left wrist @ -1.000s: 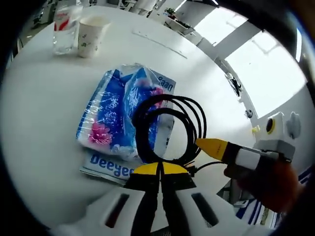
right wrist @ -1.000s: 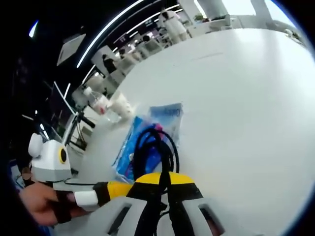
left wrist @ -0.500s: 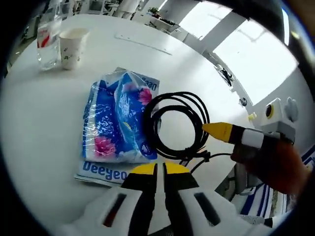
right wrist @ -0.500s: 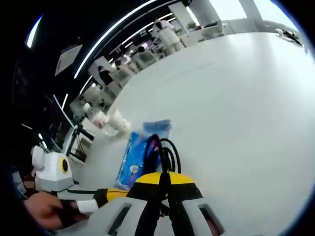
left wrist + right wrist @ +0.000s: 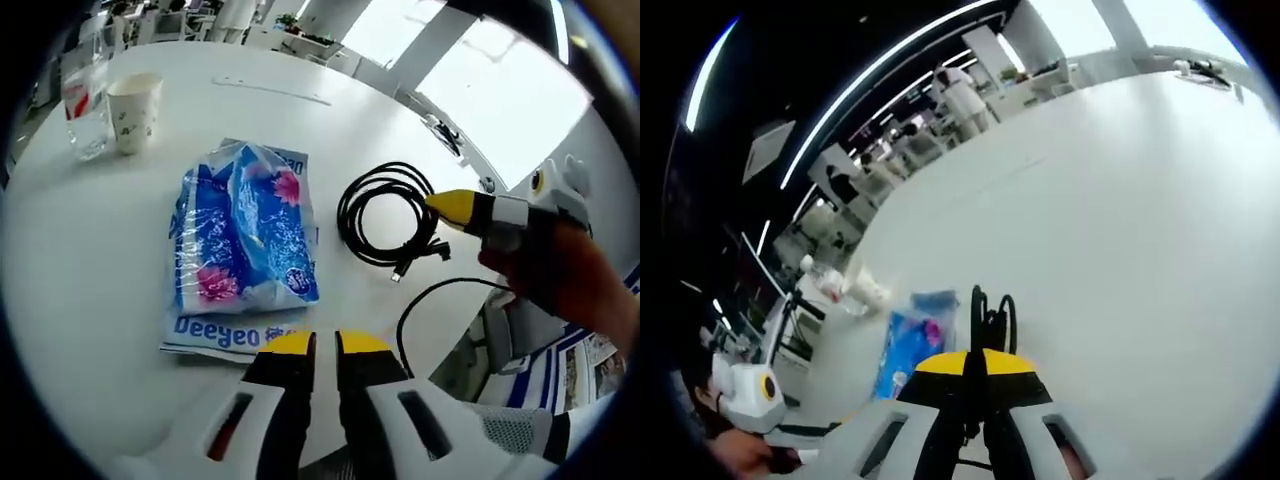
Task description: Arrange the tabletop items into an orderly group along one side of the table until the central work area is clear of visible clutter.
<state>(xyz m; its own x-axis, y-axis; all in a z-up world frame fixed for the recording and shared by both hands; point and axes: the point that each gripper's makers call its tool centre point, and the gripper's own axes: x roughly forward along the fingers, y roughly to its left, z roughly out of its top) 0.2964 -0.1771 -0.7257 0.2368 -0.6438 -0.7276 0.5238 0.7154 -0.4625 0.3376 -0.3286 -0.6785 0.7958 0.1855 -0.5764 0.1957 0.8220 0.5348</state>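
Observation:
A coiled black cable (image 5: pixel 385 215) hangs just right of a blue tissue pack (image 5: pixel 245 235) over the white table (image 5: pixel 90 270). My right gripper (image 5: pixel 452 205) comes in from the right, held by a hand, and is shut on the coil's far side. In the right gripper view its jaws (image 5: pixel 975 362) are closed, with the cable (image 5: pixel 990 308) loops standing up past the tips. My left gripper (image 5: pixel 325 345) sits low by the table's near edge, jaws slightly parted and holding nothing. The tissue pack (image 5: pixel 908 345) lies on a flat "Deeyeo" wrapper (image 5: pixel 225 330).
A paper cup (image 5: pixel 133 110) and a clear water bottle (image 5: pixel 83 108) stand together at the far left; the cup (image 5: pixel 875 290) and bottle (image 5: pixel 830 285) also appear in the right gripper view. A thin black lead (image 5: pixel 430 300) trails off the table's right edge. People stand beyond the table.
My left gripper has let go of the cable and its jaws have parted. The right gripper has carried the coil off the tissue pack, to the right.

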